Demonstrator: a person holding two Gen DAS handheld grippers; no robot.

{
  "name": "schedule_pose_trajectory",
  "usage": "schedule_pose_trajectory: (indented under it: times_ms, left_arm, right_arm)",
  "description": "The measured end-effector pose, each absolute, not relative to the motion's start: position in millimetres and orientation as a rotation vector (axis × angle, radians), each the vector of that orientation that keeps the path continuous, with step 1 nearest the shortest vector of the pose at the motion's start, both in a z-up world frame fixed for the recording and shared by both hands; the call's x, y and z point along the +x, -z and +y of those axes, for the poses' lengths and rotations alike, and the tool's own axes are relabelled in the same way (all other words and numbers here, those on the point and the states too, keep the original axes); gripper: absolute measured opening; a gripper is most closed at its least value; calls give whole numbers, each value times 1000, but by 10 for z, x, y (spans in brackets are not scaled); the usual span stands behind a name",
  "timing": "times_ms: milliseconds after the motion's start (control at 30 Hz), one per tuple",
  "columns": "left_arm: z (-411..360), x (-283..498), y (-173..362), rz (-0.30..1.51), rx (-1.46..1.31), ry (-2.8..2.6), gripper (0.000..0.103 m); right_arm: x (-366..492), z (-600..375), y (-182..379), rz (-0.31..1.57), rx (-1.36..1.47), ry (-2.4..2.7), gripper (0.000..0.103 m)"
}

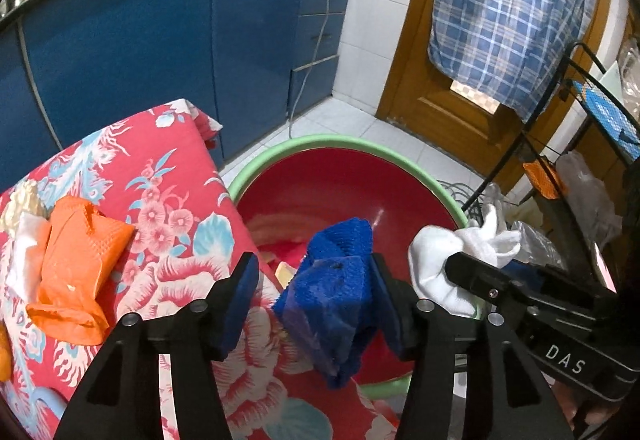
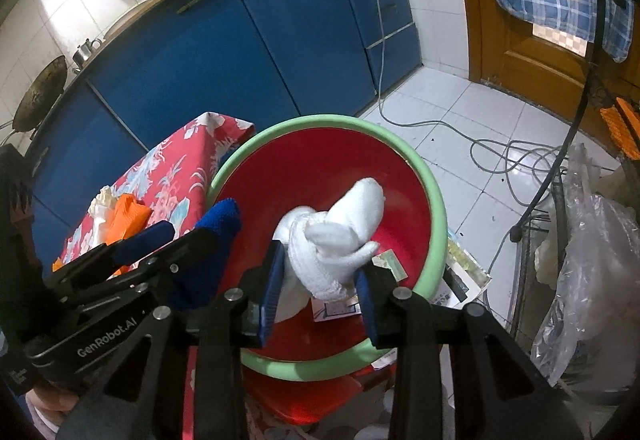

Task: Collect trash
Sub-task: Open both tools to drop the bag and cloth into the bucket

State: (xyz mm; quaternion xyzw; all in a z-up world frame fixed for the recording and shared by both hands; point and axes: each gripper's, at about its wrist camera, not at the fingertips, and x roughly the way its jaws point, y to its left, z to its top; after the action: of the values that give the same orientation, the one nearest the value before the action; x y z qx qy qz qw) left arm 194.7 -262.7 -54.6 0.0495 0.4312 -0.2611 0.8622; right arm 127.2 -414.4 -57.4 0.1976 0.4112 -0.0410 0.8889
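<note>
You are at the drop-off step: both grippers hang over the red basin [image 2: 328,167] with the green rim, which stands just beside the corner of the floral-covered table [image 1: 168,199].

Your left gripper [image 1: 316,304] stands spread. Its left pad is clear of the blue cloth [image 1: 332,292], and the cloth clings only to the right pad, sagging over the near rim of the basin and partly over the table's edge. It looks released but not yet fallen, so a small shake or a nudge further over the basin's middle should send it in rather than onto the tablecloth.

Your right gripper [image 2: 320,280] has the white cloth [image 2: 336,244] between its pads. The jaws stand part-way apart and the bundle fills the gap, touching both sides. How firmly it is pinched I cannot tell. It sits over the bowl of the basin, well inside the rim, so widening the jaws there should drop it cleanly.

Some flat paper scraps [image 2: 388,260] already lie in the basin. On the table, toward its far left edge, an orange glove [image 1: 76,264] and a white tissue [image 1: 28,252] beside it are waiting, likely your next pickups.
</note>
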Motion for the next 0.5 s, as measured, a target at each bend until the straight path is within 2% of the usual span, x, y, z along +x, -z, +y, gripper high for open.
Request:
schedule_pose_trajectory:
  times_ms: [200, 500]
  left_arm:
    - [-2595, 1928, 482, 892, 91, 546, 59]
    - [-2517, 1880, 309, 870, 62, 564, 59]
  right_arm:
    - [1265, -4145, 560, 838, 415, 94, 49]
    - [1188, -4168, 476, 815, 418, 111, 49]
